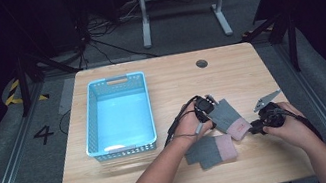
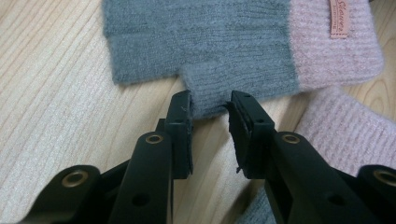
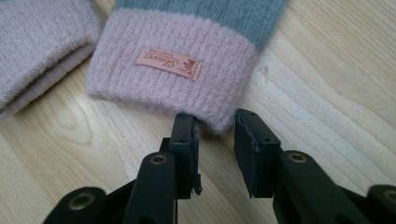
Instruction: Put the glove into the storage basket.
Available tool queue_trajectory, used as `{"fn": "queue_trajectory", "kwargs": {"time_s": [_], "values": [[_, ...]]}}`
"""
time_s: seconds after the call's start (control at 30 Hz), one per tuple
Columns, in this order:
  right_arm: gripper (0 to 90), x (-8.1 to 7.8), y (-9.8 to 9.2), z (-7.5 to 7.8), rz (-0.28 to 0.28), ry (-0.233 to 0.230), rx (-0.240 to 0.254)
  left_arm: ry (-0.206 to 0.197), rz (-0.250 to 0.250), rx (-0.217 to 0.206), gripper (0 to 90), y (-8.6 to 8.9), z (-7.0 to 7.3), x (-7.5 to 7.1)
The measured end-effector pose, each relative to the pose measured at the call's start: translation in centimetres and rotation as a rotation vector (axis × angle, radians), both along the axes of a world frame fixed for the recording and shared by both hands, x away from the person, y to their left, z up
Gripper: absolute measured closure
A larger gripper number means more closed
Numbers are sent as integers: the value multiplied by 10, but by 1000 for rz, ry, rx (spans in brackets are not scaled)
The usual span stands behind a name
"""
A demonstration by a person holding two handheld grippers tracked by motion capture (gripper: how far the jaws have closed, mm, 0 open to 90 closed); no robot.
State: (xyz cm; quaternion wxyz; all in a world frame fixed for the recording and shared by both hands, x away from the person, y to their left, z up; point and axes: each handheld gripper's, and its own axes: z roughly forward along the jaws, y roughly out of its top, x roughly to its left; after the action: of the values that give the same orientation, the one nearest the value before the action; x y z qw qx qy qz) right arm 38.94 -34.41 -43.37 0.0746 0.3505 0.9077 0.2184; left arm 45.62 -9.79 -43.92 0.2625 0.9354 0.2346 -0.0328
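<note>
Light wooden table (image 1: 168, 78); grey carpet floor (image 1: 4, 150); white table frame (image 1: 181, 2) behind; black cables (image 1: 90, 38); dim room.

Your pair: one grey knit glove (image 1: 228, 116) with pink ribbed cuff and sewn label, flat on the desk (image 1: 173, 77). Second matching glove (image 1: 210, 150) lies flat just beside it, nearer you.
</note>
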Motion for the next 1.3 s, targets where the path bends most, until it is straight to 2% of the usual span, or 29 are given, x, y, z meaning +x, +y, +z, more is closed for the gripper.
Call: {"fn": "queue_trajectory", "kwargs": {"time_s": [0.2, 0.43, 0.5, 0.7, 0.9, 1.23, 1.3], "values": [[708, -1, 3, 0, -3, -13, -11, -27, -6, 26, 739, -4, 1, -3], [797, -1, 6, 0, -23, -28, -23, -65, -8, 62, 864, -7, 2, -4], [832, -1, 6, 0, -25, -36, -26, -78, -7, 59, 872, -7, 2, -6], [853, -1, 4, 3, -34, -51, -21, -90, -16, 43, 878, -6, 9, -11], [857, -1, 2, 10, -41, -89, -5, -131, -33, 20, 879, -1, 26, -21], [859, -1, 1, 23, -46, -136, 31, -143, -40, -21, 878, 9, 47, -35], [860, -1, 2, 28, -44, -166, 42, -139, -41, -41, 878, 12, 54, -42]]}}
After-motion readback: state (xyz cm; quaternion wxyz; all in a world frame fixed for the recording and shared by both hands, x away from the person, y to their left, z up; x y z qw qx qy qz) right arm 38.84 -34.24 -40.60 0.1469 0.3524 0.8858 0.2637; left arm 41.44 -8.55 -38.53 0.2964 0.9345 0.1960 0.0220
